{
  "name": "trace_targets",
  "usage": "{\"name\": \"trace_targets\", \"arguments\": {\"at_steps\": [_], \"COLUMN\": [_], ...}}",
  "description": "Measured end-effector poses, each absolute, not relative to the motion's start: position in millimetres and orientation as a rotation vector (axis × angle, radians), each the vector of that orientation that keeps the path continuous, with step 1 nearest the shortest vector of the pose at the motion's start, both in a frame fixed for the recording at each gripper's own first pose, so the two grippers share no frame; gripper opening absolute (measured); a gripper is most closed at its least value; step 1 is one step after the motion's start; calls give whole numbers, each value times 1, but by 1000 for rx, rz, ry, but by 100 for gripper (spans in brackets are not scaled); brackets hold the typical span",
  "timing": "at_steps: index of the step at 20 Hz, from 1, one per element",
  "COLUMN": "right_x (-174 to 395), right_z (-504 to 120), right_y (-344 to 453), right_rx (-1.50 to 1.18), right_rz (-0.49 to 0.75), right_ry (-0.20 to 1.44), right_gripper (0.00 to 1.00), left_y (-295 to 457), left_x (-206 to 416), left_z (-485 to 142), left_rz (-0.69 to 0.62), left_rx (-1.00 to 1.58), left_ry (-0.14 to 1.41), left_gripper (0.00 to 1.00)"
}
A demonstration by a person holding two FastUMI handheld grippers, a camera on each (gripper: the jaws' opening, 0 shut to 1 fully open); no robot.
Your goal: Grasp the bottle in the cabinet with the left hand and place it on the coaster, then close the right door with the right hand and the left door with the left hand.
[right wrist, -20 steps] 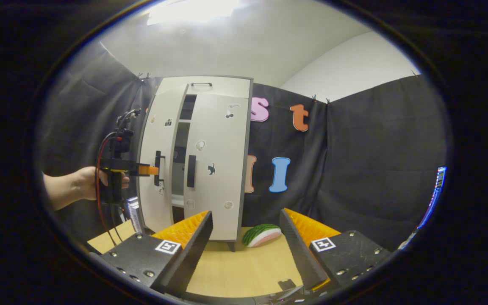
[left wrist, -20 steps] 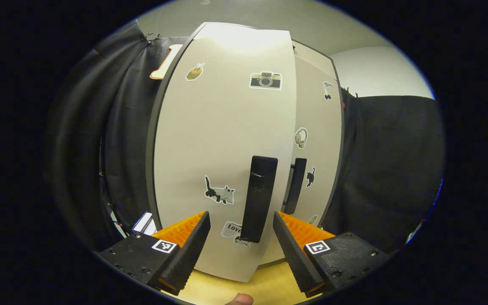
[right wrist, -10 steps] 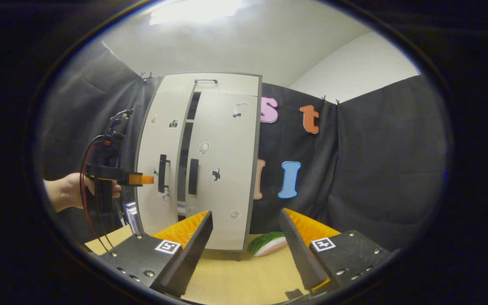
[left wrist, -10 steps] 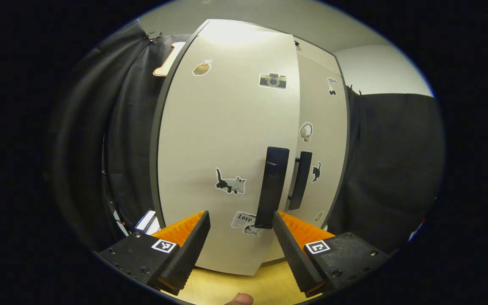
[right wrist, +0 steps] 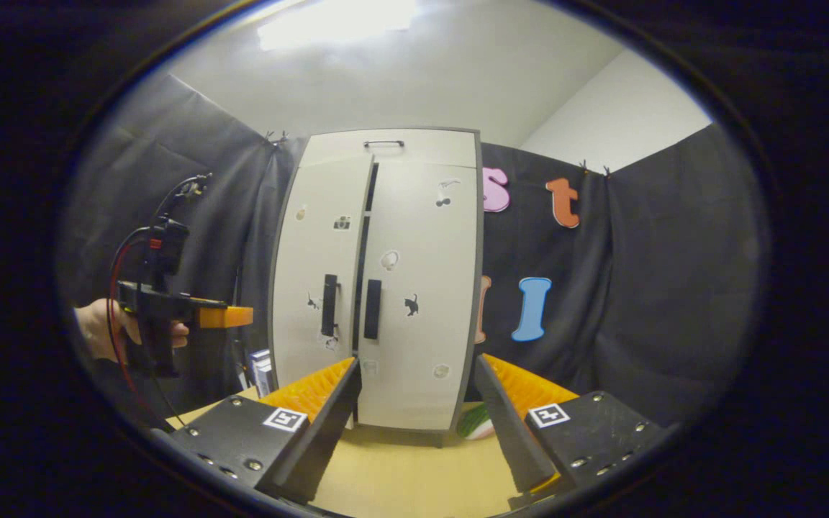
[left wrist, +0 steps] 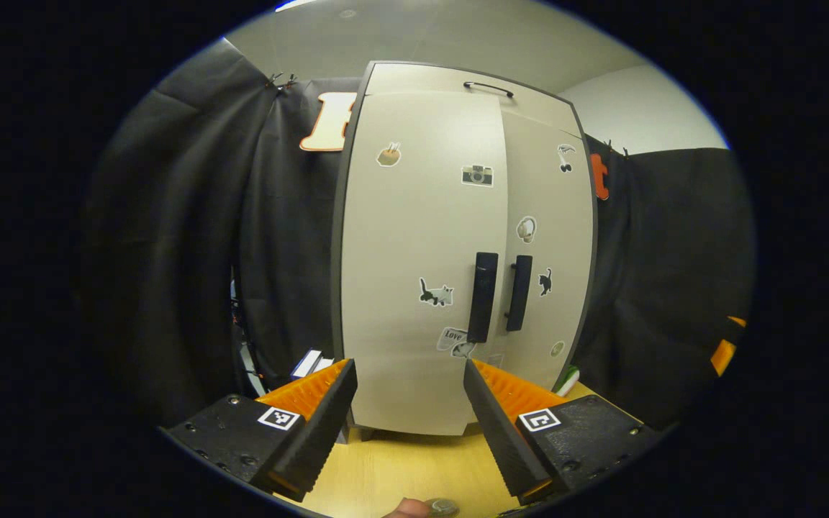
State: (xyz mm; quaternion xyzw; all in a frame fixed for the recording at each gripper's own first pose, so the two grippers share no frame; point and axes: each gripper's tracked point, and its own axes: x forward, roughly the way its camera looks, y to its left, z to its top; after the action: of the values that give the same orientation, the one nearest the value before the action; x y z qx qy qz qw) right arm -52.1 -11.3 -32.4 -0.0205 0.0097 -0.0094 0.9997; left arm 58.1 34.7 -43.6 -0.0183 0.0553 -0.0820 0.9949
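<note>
The pale cabinet [left wrist: 414,237] stands on the wooden table, its stickered left door [left wrist: 422,216] and right door [left wrist: 551,237] about flush, black handles [left wrist: 483,296] side by side. In the right gripper view a thin dark slit remains between the doors of the cabinet [right wrist: 414,237]. My left gripper [left wrist: 409,403] is open and held back from the doors, touching nothing. It also appears far left as the left gripper [right wrist: 242,316], held by a hand [right wrist: 98,327]. My right gripper [right wrist: 418,410] is open and empty, off the cabinet. A small round metallic top [left wrist: 442,507] peeks in at the bottom edge.
A watermelon-slice toy [right wrist: 478,424] lies on the table [right wrist: 400,475] by the cabinet's right foot. A small white and blue box [left wrist: 310,362] stands at the cabinet's left side. Black cloth walls close in behind and on both sides.
The left door has swung from ajar to nearly shut. My left gripper has drawn back from its handle. The cabinet sits farther right in the right gripper view.
</note>
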Motion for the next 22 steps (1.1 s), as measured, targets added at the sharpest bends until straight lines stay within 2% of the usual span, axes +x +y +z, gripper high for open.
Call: {"name": "trace_targets", "arguments": {"at_steps": [5,6,9,12,13,14,15,16,18,19,20,22], "right_x": [-37,-37,-42,-52,-55,-58,-60,-62,-64,-66,-68,-71], "right_z": [-32,-29,-14,-11,-12,-13,-15,-18,-23,-23,-22,-15], "right_y": [9,8,25,33,33,34,34,32,22,18,18,18], "right_rx": [-9,-6,-4,7,9,4,0,-1,-3,-3,-4,0], "right_rz": [17,7,40,58,53,49,44,33,-11,-27,-26,-23], "right_ry": [25,27,-7,-10,-6,-6,-1,11,34,38,38,23], "right_gripper": [94,96,94,96,94,96,96,96,93,96,96,96], "left_y": [70,74,77,74,73,70,67,64,59,59,60,53], "left_x": [18,12,-1,-10,-14,-16,-18,-19,-20,-21,-21,-20], "left_z": [-49,-48,-41,-32,-29,-26,-23,-21,-26,-26,-24,-18], "left_rz": [-71,-63,-66,-75,-86,-94,-104,-115,-124,-121,-124,-136], "left_rx": [7,7,13,28,30,28,22,17,24,32,41,52], "left_ry": [123,120,104,87,79,68,57,52,63,64,55,30], "left_gripper": [95,95,95,95,95,95,90,95,94,90,95,95]}}
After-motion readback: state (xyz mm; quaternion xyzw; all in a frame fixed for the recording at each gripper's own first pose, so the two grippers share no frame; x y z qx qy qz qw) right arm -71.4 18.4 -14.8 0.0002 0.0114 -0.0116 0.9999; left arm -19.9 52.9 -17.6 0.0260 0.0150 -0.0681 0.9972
